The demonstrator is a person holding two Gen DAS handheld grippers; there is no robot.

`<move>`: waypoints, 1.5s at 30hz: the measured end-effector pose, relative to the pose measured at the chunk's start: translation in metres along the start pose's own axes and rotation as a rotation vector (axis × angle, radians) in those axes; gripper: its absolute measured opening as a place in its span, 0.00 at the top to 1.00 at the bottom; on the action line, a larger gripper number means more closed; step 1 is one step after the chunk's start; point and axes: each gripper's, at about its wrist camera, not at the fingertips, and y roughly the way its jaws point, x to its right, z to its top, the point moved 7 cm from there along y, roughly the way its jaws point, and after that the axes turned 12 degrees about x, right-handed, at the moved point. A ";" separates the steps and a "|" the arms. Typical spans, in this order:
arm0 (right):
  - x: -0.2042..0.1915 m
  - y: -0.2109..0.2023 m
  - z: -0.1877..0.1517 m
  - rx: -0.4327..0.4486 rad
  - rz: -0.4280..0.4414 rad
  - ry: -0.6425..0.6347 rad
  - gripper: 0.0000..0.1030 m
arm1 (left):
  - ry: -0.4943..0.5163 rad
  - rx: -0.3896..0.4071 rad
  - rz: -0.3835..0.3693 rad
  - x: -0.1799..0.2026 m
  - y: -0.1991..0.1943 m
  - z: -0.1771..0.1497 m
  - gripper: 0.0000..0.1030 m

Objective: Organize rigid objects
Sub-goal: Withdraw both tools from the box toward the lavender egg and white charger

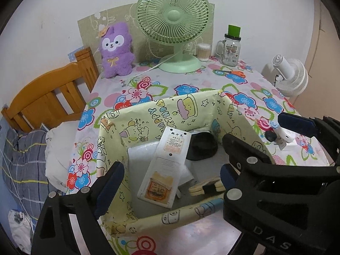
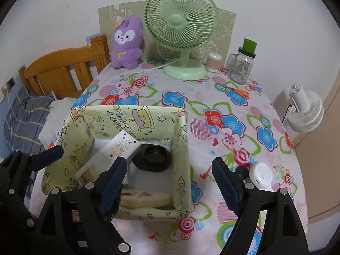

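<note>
Your left claw (image 1: 170,182) gapes wide over the yellow box (image 1: 148,114), gripping nothing; your right claw (image 2: 170,182) gapes wide, empty, at the box's right wall

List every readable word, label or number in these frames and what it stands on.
"DAS": raised letters on the black gripper body, left wrist view.
"HAPPY": upside down on the paper-covered box, inner back wall; the word beside it is unclear.
White flat pack in the box: printed text too small to read.
Glass jar: label too blurred.
</note>
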 end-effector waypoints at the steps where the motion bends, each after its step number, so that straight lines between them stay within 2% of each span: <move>1: 0.002 -0.001 0.000 0.001 -0.003 0.002 0.16 | 0.002 -0.001 0.000 0.001 -0.001 0.000 0.09; 9: 0.011 -0.013 -0.001 0.012 -0.014 0.010 0.15 | 0.008 0.008 -0.015 0.011 -0.009 0.002 0.09; 16: 0.020 -0.022 -0.002 0.025 -0.043 0.013 0.10 | 0.013 0.018 -0.019 0.019 -0.016 0.003 0.09; 26: 0.035 -0.036 -0.007 0.035 -0.046 0.041 0.09 | 0.038 0.042 -0.025 0.034 -0.025 0.005 0.03; 45: 0.074 -0.066 -0.021 0.064 -0.091 0.069 0.05 | 0.055 0.054 -0.080 0.074 -0.042 0.002 0.02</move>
